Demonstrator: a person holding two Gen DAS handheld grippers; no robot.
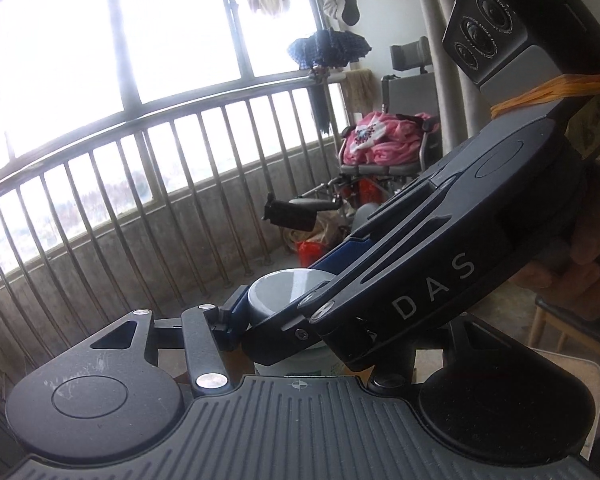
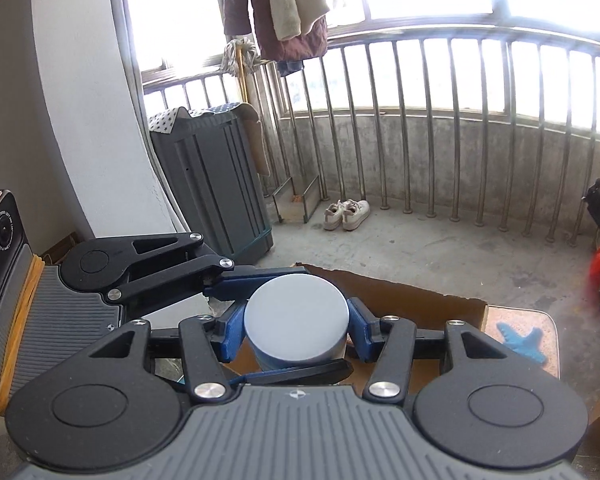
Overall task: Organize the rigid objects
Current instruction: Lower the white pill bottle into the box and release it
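Observation:
A round white jar with a flat grey lid (image 2: 297, 316) is held upright between both grippers above an open cardboard box (image 2: 440, 308). My right gripper (image 2: 296, 328) is shut on the jar, its blue fingers (image 2: 232, 332) pressing the lid's left and right sides. The left gripper reaches in from the left, its blue finger (image 2: 256, 276) against the jar's far side. In the left wrist view the jar (image 1: 280, 292) sits between my left gripper's blue fingers (image 1: 236, 312), and the right gripper's body (image 1: 440, 248) crosses over it and hides the right finger.
A balcony railing (image 2: 420, 120) runs across the back. A dark grey cabinet (image 2: 212, 184) stands at the left, white shoes (image 2: 346, 214) lie on the concrete floor. A wheelchair with pink cloth (image 1: 384, 144) stands at the right. A blue patch (image 2: 522, 340) lies on the surface beside the box.

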